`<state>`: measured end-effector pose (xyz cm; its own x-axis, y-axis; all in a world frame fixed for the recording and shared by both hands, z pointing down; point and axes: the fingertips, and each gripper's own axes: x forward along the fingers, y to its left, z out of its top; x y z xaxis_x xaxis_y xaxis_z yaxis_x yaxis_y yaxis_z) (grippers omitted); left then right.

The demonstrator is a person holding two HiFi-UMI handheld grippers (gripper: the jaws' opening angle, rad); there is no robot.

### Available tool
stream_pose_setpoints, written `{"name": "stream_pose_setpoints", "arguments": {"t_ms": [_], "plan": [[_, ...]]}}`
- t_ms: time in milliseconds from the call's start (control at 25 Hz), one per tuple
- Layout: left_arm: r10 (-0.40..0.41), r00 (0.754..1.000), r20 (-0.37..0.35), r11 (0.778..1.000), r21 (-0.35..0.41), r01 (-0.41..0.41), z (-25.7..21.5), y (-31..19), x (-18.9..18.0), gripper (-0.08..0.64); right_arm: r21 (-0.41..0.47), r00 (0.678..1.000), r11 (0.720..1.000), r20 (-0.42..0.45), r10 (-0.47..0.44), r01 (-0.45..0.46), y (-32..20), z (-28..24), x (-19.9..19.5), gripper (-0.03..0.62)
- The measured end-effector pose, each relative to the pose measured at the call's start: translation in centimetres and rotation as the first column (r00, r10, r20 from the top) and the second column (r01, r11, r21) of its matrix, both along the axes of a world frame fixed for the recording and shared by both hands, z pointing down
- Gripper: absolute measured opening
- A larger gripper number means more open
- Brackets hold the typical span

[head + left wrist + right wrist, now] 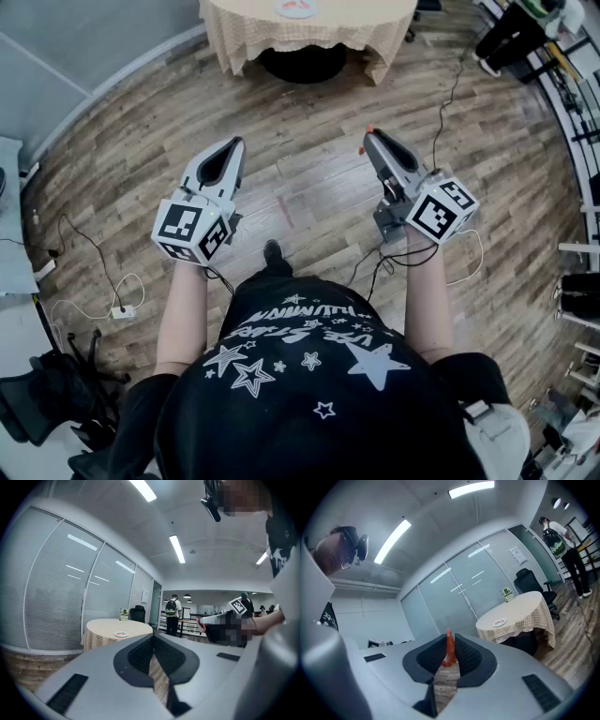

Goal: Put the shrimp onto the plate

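Shrimp point(449, 649) stands pinched, tail up, in the right claw point(449, 641), held above the wooden floor point(309, 178). The left claw point(153, 639) is pressed together on nothing. The plate point(500, 622) lies well ahead on a round checked-cloth tabletop point(525, 613), with an office chair point(529, 581) behind it.

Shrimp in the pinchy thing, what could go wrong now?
The shrimp is only pinched at the right gripper's tips, and the plate sits far off on the table, so it might slip out on the way. A cable lies on the floor near the path; feet could catch it.
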<state>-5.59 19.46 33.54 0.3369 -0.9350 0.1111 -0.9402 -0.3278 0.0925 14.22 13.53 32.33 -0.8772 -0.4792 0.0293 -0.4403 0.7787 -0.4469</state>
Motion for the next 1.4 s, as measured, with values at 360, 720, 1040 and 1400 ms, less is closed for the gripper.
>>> {"name": "stream_pose_setpoints", "arguments": {"t_ms": [360, 720, 1040, 1400], "plan": [[0.029, 0.999, -0.02, 0.999, -0.018, -0.03, 0.5, 4.0, 3.9, 0.009, -0.058, 1.0, 0.998, 0.023, 0.011, -0.01, 4.8, 1.1, 2.6, 0.063], [0.044, 0.999, -0.017, 0.999, -0.015, -0.044, 0.4, 4.7, 5.6, 0.009, -0.022, 1.0, 0.999, -0.009, 0.024, -0.024, 6.0, 0.3, 4.7, 0.063], [0.06, 0.998, -0.023, 0.998, -0.019, -0.06, 0.8, 4.0, 5.1, 0.009, -0.027, 0.999, 0.998, -0.004, 0.053, -0.053, 5.0, 0.5, 4.0, 0.063], [0.07, 0.996, -0.049, 0.998, -0.006, -0.07, 0.7, 0.9, 1.2, 0.009, -0.021, 0.994, 0.994, 0.014, 0.112, -0.112, 1.7, -0.3, 1.9, 0.063]]}}
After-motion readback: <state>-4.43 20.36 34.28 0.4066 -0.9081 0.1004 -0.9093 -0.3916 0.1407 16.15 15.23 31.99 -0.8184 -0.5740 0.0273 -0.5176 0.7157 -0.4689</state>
